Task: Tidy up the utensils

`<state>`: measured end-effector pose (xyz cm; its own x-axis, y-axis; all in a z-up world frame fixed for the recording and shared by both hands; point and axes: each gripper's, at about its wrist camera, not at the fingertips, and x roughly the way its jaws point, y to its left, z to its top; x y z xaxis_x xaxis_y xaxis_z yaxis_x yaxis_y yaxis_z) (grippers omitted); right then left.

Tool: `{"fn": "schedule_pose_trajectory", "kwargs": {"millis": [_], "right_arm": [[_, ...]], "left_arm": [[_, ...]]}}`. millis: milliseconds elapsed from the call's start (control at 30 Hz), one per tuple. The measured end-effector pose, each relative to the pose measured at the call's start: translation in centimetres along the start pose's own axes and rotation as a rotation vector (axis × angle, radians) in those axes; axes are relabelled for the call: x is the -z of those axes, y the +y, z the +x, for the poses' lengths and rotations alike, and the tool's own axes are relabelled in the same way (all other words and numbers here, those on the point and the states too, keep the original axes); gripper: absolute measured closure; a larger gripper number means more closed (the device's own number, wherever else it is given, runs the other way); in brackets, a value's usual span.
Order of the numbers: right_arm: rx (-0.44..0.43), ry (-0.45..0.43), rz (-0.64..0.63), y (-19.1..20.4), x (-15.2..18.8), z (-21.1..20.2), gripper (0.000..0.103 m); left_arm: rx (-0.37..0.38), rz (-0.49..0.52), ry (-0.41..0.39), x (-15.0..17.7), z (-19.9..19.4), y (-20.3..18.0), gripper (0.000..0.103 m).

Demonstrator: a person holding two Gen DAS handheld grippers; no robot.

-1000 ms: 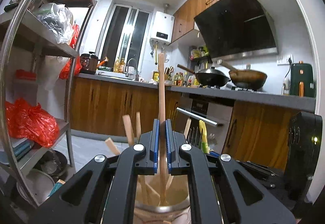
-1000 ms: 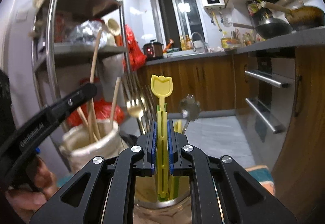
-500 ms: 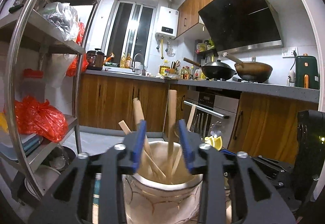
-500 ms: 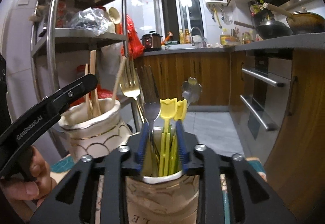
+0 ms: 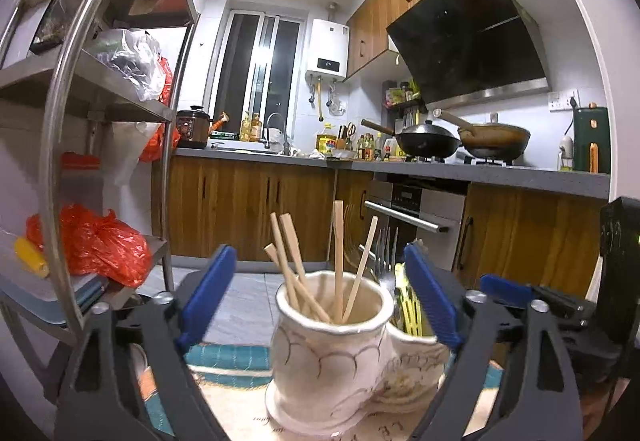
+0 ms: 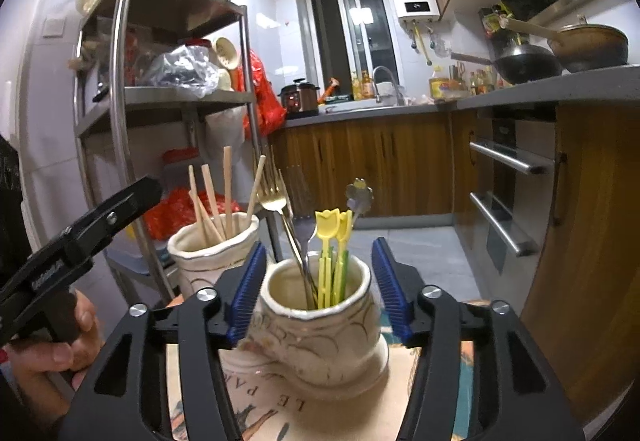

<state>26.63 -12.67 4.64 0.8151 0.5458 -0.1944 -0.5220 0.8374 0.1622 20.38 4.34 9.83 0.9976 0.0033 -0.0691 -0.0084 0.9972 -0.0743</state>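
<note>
A white ceramic double holder stands on a printed mat. Its one cup holds several wooden chopsticks. My left gripper is open and empty, its blue pads on either side of that cup. The other cup holds forks and yellow tulip-topped picks. My right gripper is open and empty, its jaws wide on either side of this cup. The chopstick cup and the left gripper's arm show at the left of the right wrist view.
A steel shelf rack with red bags stands close on the left. Wooden cabinets and an oven lie behind. A counter edge and drawer handles are near on the right. The printed mat lies under the holder.
Both grippers have opened wide and drawn back. The left let go of a chopstick into its cup; the right let go of a yellow pick into its cup.
</note>
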Motion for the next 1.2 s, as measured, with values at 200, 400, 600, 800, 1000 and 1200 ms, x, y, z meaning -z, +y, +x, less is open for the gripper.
{"fn": "schedule_pose_trajectory", "kwargs": {"millis": [200,400,600,800,1000,1200], "right_arm": [[-0.001,0.016,0.029,-0.4,1.1,-1.1,0.030],[0.013,0.018,0.026,-0.4,2.3,-2.4,0.021],[0.033,-0.002,0.012,-0.1,3.1,-3.4,0.011],[0.034,-0.001,-0.004,0.3,3.7,-3.6,0.008],[0.055,0.006,-0.045,1.1,4.1,-3.1,0.008],[0.065,0.005,-0.080,1.9,4.2,-3.2,0.007]], "left_arm": [[-0.028,0.050,0.039,1.6,-1.8,-0.3,0.006],[-0.069,0.052,0.041,3.0,-2.7,-0.4,0.006],[-0.081,0.039,0.067,3.9,-3.0,-0.5,0.006],[-0.111,0.034,0.094,4.6,-2.8,-0.5,0.006],[-0.141,0.030,0.099,4.7,-2.8,-0.3,0.006],[-0.152,0.028,0.089,4.6,-2.9,-0.2,0.006]]}}
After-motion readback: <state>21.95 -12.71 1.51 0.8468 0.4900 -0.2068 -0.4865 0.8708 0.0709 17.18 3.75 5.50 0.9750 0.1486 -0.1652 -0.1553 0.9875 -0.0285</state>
